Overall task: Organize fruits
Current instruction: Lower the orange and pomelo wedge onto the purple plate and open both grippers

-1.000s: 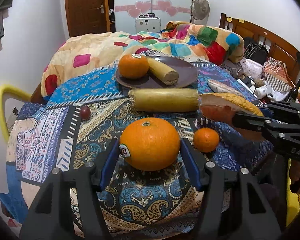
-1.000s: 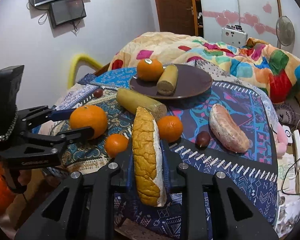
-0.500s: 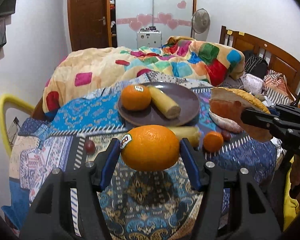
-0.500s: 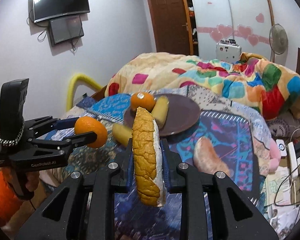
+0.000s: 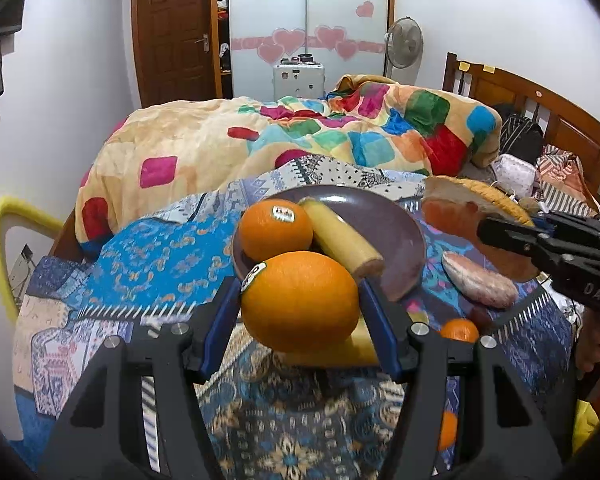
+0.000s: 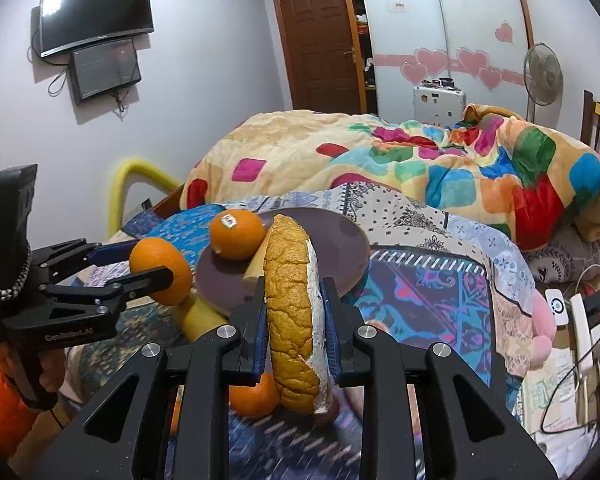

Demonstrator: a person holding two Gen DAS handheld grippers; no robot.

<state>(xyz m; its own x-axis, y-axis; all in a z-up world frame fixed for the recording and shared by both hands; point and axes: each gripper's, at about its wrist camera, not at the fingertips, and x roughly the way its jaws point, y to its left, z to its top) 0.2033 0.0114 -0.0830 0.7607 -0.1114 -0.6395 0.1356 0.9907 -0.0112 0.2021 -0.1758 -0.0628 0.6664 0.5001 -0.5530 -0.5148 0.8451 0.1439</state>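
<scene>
A round dark-brown plate (image 5: 408, 236) sits on the patterned blue cloth (image 5: 148, 248) over the bed. On the plate, a stickered orange (image 5: 275, 229) lies left of a pale yellow cylindrical fruit piece (image 5: 340, 240), the two touching. The left tongs (image 5: 300, 304) carry a large orange (image 5: 300, 300) in the air before the plate's near rim. To the plate's right, the right tongs (image 6: 296, 320) carry a yellow-rinded melon wedge (image 6: 294, 304). A pinkish oblong fruit (image 5: 478, 280) lies on the cloth right of the plate, a small tangerine (image 5: 459, 330) nearer. A multicoloured patchwork quilt (image 5: 340, 136) is heaped behind the plate.
</scene>
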